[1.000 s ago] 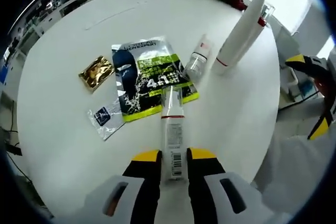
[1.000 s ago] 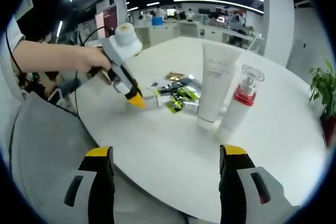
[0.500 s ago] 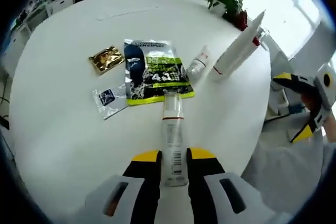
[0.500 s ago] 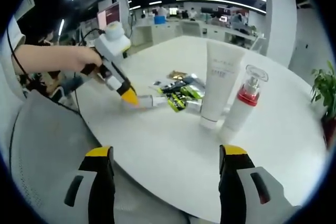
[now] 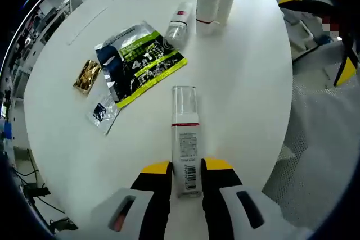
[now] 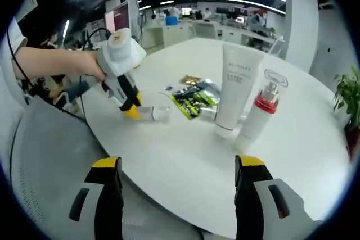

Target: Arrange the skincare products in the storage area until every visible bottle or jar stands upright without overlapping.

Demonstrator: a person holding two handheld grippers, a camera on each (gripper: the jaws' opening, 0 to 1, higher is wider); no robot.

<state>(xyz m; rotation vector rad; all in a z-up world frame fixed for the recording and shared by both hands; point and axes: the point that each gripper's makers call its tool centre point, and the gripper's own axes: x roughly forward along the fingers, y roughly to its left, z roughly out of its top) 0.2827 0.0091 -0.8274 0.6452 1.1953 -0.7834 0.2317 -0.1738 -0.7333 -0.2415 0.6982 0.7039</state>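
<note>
Gripping the base end of the small bottle (image 5: 185, 150), the left gripper (image 5: 186, 168) had its jaws closed on it, with the bottle's long axis running straight ahead along the jaws and its clear cap pointing away, low over the table (image 5: 247, 82). The right gripper (image 6: 175, 164) was wide open and empty, well apart. The left was therefore the working hand; standing the bottle upright likely required tilting it cap-up near the tube (image 6: 236, 91) and pump bottle (image 6: 260, 113).

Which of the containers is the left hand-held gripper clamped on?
The clear-capped bottle with a barcode label, lying between its jaws; the white tube and red-collared pump bottle stand upright, untouched.
</note>
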